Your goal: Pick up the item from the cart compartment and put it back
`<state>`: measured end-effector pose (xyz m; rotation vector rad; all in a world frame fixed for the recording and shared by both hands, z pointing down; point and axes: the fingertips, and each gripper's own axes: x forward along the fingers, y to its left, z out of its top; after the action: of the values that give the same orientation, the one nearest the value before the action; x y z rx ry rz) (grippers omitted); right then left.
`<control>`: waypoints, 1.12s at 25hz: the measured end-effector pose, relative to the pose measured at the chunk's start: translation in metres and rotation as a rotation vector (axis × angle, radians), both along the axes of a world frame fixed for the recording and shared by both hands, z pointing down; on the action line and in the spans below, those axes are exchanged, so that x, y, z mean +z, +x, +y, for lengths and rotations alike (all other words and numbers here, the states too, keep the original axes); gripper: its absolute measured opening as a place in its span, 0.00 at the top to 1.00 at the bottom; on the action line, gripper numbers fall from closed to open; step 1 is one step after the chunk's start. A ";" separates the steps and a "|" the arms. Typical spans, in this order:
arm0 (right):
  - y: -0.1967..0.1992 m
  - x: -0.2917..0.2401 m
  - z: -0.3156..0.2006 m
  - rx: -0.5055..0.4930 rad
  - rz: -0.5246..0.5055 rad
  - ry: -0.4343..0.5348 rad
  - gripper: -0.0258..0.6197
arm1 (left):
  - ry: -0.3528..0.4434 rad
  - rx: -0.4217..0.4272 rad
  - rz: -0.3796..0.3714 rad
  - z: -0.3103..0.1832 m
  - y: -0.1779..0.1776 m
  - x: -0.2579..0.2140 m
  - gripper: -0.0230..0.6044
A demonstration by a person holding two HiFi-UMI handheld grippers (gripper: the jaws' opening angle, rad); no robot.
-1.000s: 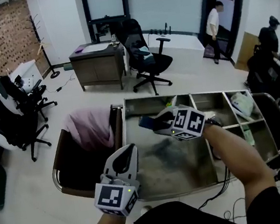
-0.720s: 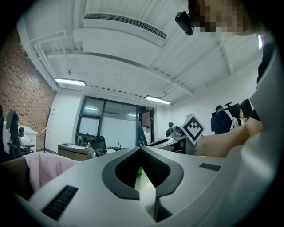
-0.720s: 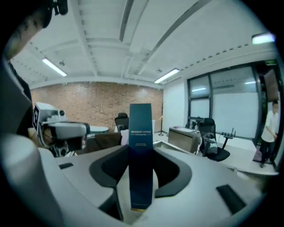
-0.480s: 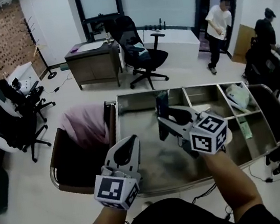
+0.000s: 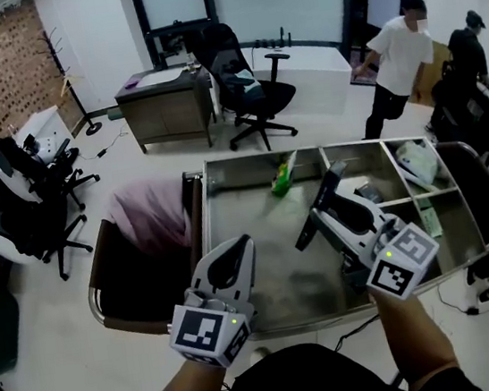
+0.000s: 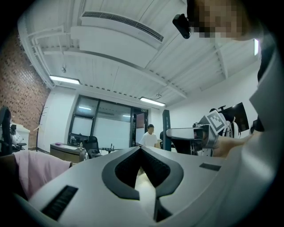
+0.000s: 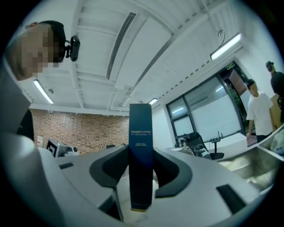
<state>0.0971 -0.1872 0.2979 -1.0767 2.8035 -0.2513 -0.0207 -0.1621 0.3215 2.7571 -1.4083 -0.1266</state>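
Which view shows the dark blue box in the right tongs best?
The right gripper view: the dark blue box stands upright between the right tongs, print visible. The head view shows only a dark slanted edge; the left gripper view, a small far strip.

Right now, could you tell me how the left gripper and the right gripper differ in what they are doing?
The right gripper is shut on a slim dark blue box; the left gripper's jaws are together on nothing. The right gripper is above the large compartment of the cart; the left gripper is by its near left corner. Both carry a marker cube.
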 end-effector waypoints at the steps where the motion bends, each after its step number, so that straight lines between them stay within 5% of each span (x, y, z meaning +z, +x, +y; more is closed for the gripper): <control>1: 0.004 -0.003 0.008 0.006 -0.015 0.009 0.66 | -0.001 0.005 0.003 0.002 0.002 0.000 0.96; 10: 0.044 0.013 0.059 0.154 0.023 0.068 0.66 | 0.000 0.026 0.005 0.005 0.014 0.002 0.96; 28: 0.044 0.029 0.060 0.132 -0.033 -0.008 0.66 | -0.016 0.026 -0.012 0.004 0.011 0.012 0.96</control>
<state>0.1412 -0.1270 0.3265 -1.2420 2.6905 -0.2634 -0.0094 -0.1577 0.3330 2.7669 -1.3696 -0.0971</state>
